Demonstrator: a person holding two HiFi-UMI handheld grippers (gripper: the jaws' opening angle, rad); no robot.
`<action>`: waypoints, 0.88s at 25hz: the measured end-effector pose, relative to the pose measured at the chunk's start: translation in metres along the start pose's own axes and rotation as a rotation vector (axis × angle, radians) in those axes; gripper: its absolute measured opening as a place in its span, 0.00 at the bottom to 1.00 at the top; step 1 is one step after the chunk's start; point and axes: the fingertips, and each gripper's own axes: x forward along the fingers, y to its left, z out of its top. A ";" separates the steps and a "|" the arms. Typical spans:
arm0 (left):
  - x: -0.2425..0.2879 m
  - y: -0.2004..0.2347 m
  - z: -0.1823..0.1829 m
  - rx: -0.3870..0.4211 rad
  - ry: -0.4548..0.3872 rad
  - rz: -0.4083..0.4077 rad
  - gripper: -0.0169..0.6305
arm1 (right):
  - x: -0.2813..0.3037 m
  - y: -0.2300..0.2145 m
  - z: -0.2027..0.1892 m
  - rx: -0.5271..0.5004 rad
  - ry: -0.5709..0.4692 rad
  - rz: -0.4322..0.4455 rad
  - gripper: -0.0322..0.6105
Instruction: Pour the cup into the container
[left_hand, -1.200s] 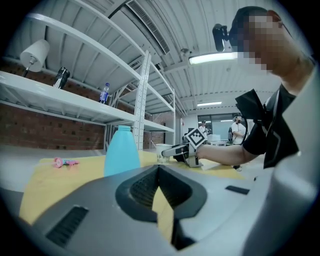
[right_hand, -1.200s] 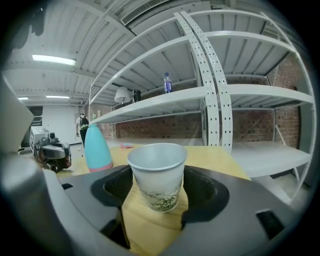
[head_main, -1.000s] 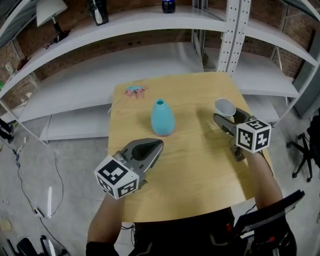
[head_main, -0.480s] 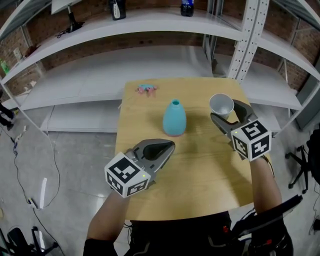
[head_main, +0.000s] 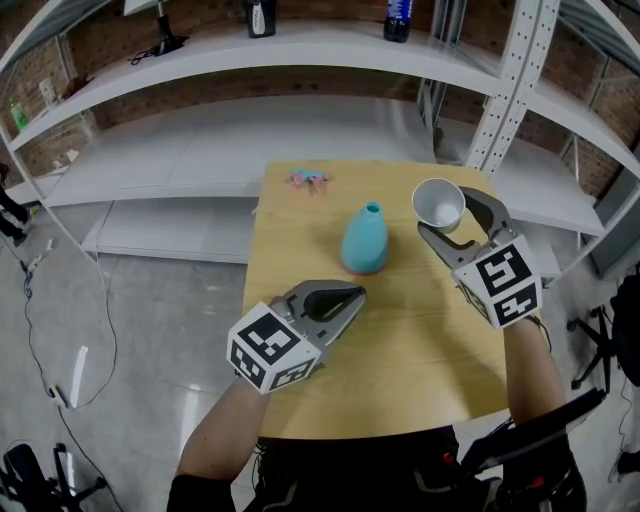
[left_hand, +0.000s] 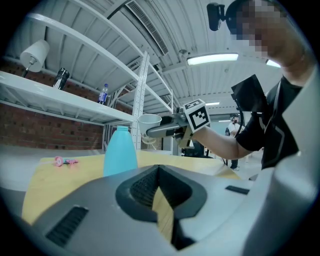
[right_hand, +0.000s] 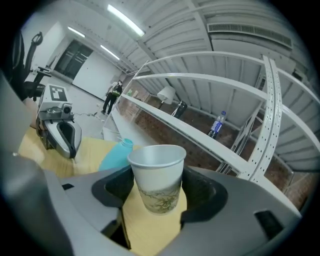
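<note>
Wood of a pale yellow tone makes the one table (head_main: 420, 340), and two grippers hang over it. Nearest the person is the left gripper (head_main: 355, 295), low over the middle of the tabletop; its jaws are closed tip to tip with nothing between them, only bare wood showing through the gap behind the tips. Further out and to the right, the right gripper (head_main: 448, 215) has its jaws clamped on the sides of one white paper cup (right_hand: 156, 172) with a faint green print. The cup is upright, mouth up, lifted clear of the table above its right far part. What is inside it cannot be seen.

One light blue container (head_main: 365, 240) with a narrow neck stands upright on the table just to the left of the cup, apart from both grippers. Beyond it, near the far left edge of the table, lies one small pink thing (head_main: 309, 179), too small to make out. Behind the table run white shelves (head_main: 200, 60), and on the upper one stand two bottles, one dark (head_main: 261, 15) and one blue (head_main: 397, 18).
</note>
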 end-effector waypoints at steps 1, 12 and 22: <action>0.000 -0.001 0.000 -0.001 0.001 -0.003 0.03 | 0.001 0.001 0.003 -0.016 0.004 0.000 0.53; 0.000 -0.004 0.000 0.004 -0.001 -0.026 0.03 | 0.021 0.007 0.020 -0.233 0.083 -0.025 0.53; 0.000 -0.004 0.000 0.003 -0.003 -0.033 0.03 | 0.034 0.012 0.032 -0.421 0.128 -0.055 0.52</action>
